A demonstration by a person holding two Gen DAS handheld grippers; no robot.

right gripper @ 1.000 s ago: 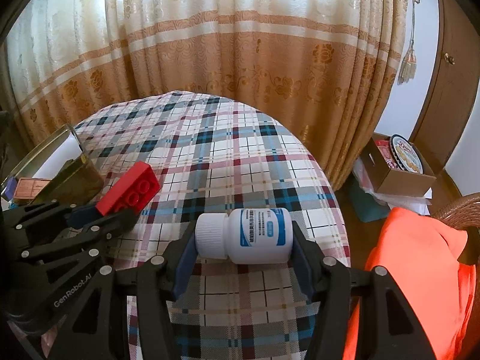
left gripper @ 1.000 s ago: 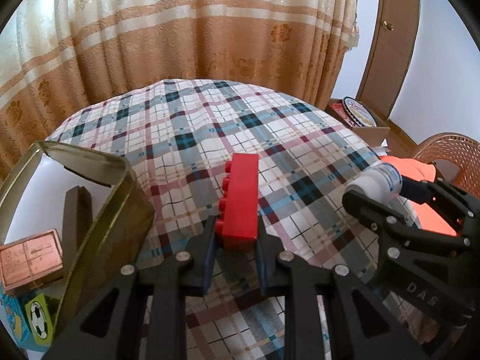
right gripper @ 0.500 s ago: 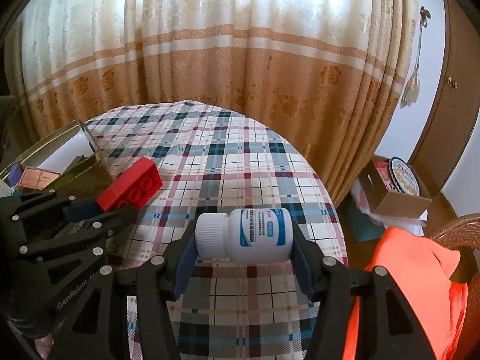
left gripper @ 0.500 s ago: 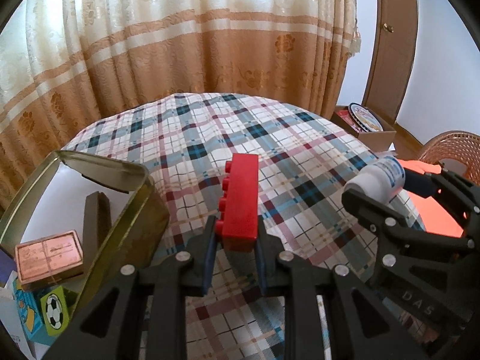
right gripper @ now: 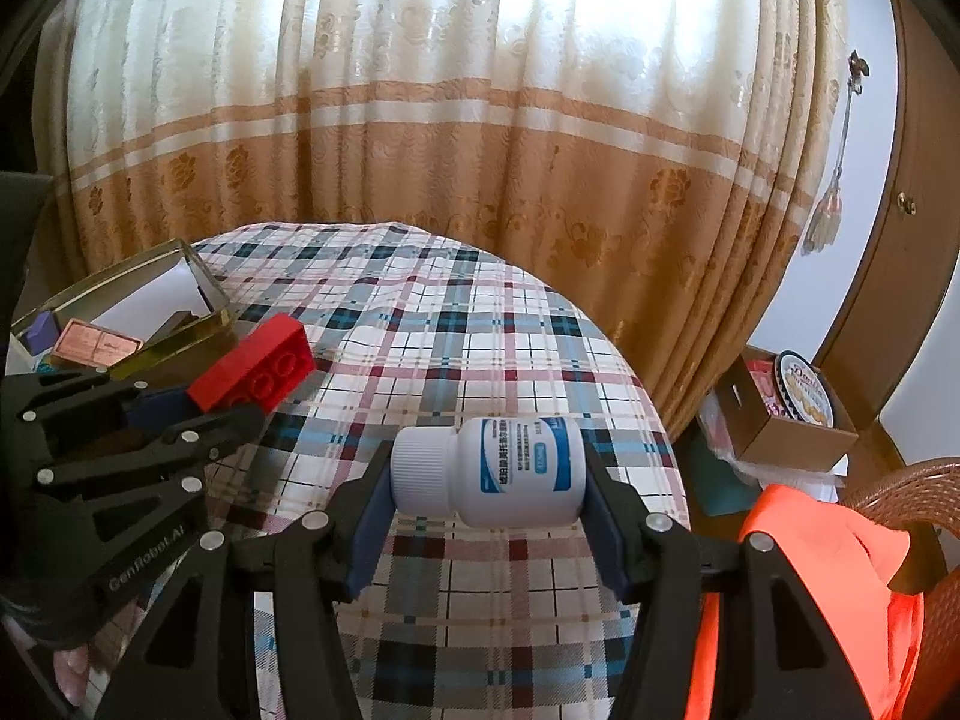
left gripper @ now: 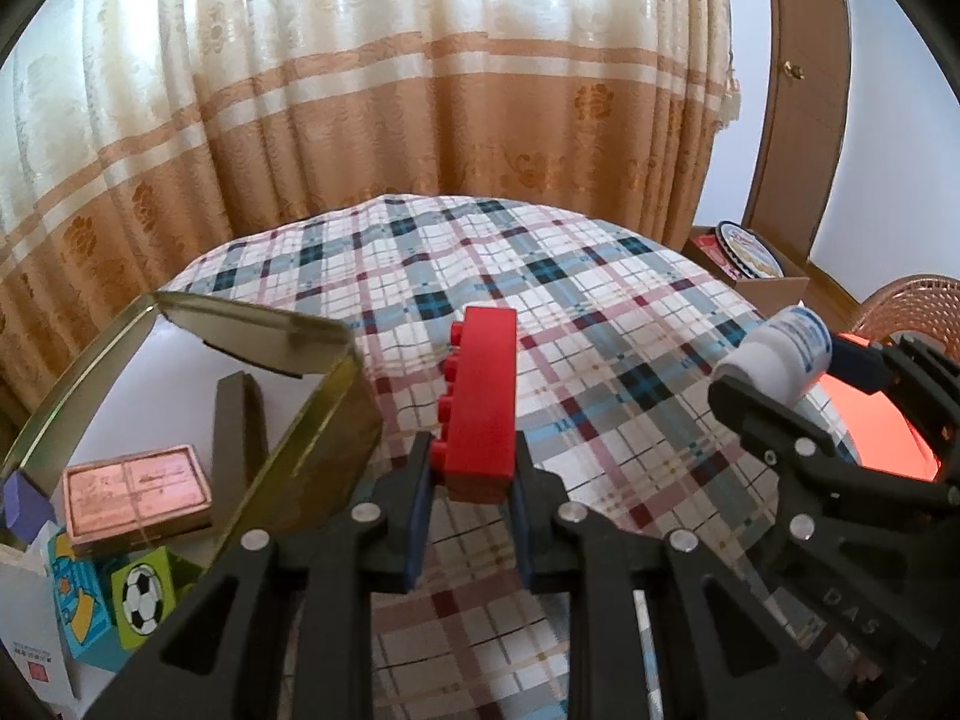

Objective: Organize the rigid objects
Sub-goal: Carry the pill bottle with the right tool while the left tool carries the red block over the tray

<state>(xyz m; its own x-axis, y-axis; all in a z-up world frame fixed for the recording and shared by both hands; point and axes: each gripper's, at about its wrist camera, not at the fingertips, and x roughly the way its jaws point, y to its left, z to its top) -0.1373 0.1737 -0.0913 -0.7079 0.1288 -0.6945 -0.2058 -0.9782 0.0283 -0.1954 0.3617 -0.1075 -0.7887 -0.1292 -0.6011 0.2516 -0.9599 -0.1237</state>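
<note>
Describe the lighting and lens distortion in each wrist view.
Left wrist: daylight glows through the curtain, blowing out its top; fisheye bulges the table; corners go black; red brick stays sharp. Right wrist: stronger backlight glare on the curtain, door frame bowed, bottle label legible but soft.

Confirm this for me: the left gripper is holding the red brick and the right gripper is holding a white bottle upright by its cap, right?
Not quite. The right gripper holds the white bottle lying sideways, clamped end to end, as the right wrist view shows. The left gripper does hold the red brick.
</note>
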